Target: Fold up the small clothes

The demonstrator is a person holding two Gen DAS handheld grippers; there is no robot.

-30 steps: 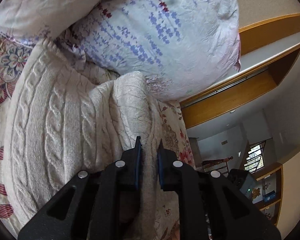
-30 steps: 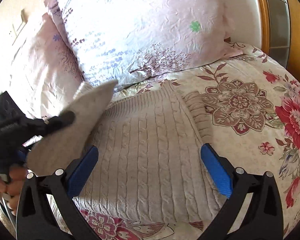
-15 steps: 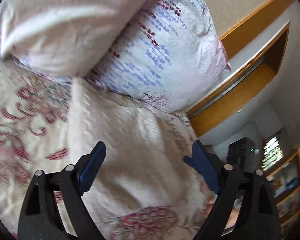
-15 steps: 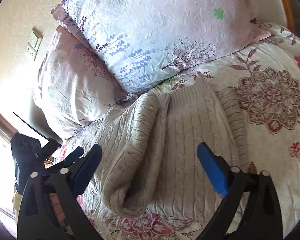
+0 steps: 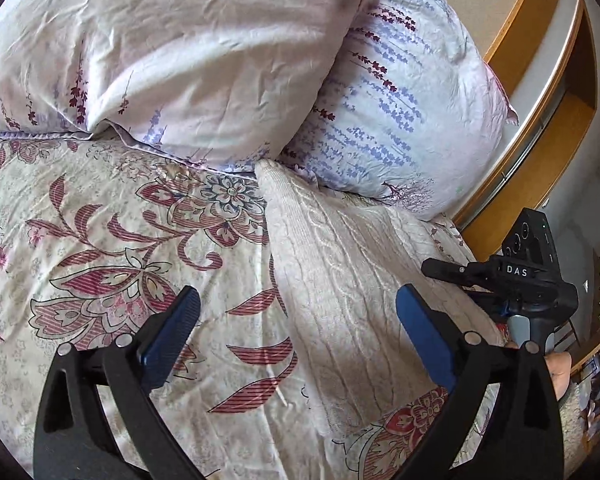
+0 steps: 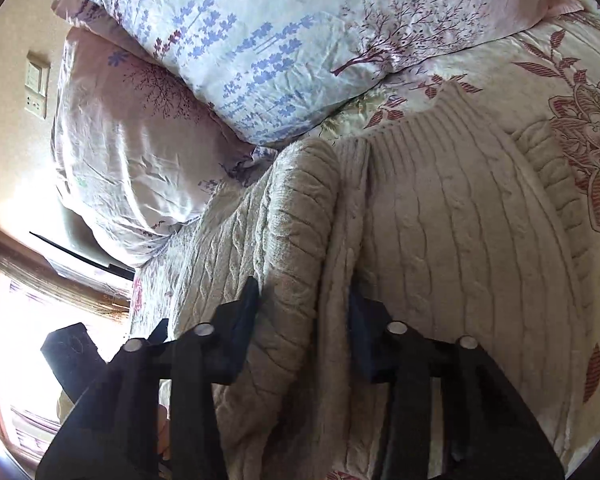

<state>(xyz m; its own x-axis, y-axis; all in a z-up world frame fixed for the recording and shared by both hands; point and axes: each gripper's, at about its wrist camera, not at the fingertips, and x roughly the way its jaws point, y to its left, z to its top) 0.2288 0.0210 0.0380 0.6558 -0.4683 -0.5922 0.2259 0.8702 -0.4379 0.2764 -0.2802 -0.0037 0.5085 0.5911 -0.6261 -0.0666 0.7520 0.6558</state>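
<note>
Floral bedding (image 5: 100,240) is stretching out beneath us, with two lavender-print pillows (image 5: 400,120) leaning at the head of the bed and a wooden frame (image 5: 540,80) beyond them. We are working on a cream cable-knit sweater (image 6: 460,240), which is lying flat on the quilt just below the pillows, one side turned over onto the body in a thick roll. That fold is probably why we are gripping where we are: our right gripper (image 6: 304,320) is straddling the rolled edge, its fingers (image 6: 246,316) pressing in on either side of it, so we judge it is clenching the sweater to carry or tidy the fold. Our left gripper (image 5: 296,320) is hovering with jaws spread wide and holding nothing. The sweater's near edge is running between its fingers (image 5: 172,332), closer to the right-hand pad, with bare quilt under the left-hand one.
</note>
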